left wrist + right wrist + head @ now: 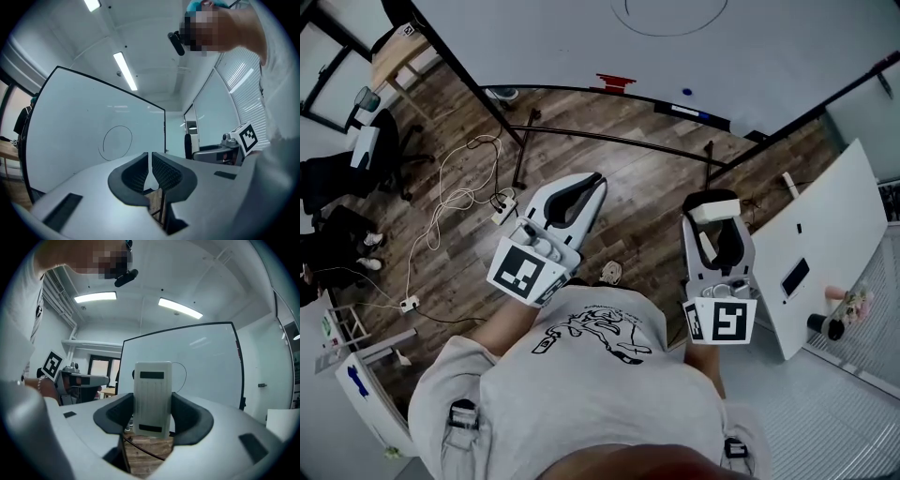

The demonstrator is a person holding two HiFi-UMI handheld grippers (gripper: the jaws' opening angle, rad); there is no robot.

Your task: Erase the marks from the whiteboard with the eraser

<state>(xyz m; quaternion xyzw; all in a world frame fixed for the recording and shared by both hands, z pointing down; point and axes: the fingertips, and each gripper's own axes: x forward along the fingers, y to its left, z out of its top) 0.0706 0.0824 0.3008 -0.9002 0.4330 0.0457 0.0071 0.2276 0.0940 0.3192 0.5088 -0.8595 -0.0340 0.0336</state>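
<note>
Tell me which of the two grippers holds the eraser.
The right gripper: its jaws clamp the white eraser; the left gripper is shut on nothing.

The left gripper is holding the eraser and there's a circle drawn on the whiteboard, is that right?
Not quite: the right gripper holds the eraser, as the right gripper view shows. The left gripper is shut on nothing. The circle is on the whiteboard.

Left tool [150, 165], right tool [152, 414]: two; one eraser [152, 392]; one whiteboard [534, 37]; one circle [117, 143].
</note>
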